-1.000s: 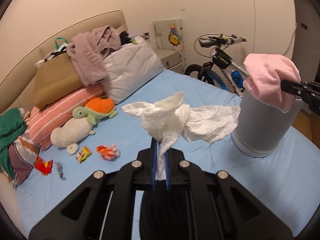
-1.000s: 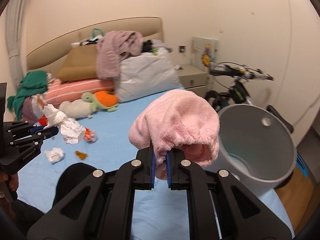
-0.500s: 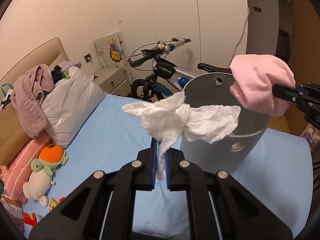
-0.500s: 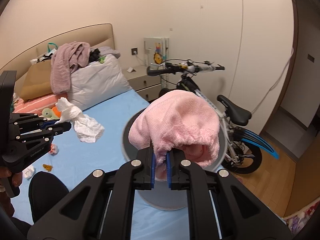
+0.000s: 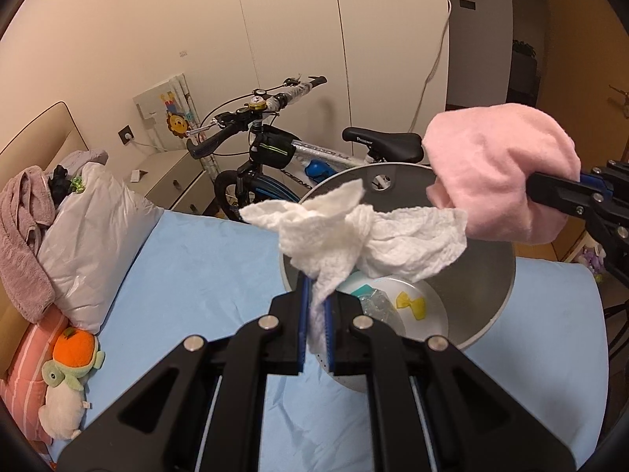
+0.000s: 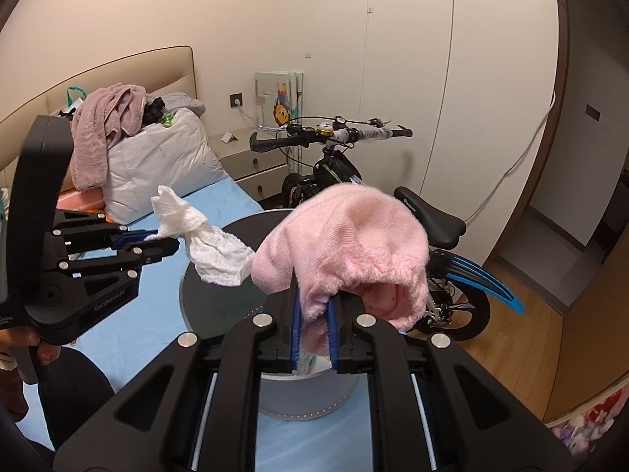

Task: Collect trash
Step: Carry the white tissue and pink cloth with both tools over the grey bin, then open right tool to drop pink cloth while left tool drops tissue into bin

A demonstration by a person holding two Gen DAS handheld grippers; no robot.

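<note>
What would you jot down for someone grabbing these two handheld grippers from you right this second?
Left gripper: shut on the white tissue, held above the open grey bin.
Right gripper: shut on the pink cloth, also over the bin.
The bin stands on the blue bed; a yellow wrapper and other scraps already lie inside.
Left to do: probably release the tissue, and the cloth if it counts as trash.

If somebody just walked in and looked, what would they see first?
Probably the fluffy pink cloth pinched in the right gripper and the crumpled white tissue pinched in the left gripper, both held above the open grey trash bin on the blue bed. Behind the bin, a black and blue bicycle stands by the wall.
</note>
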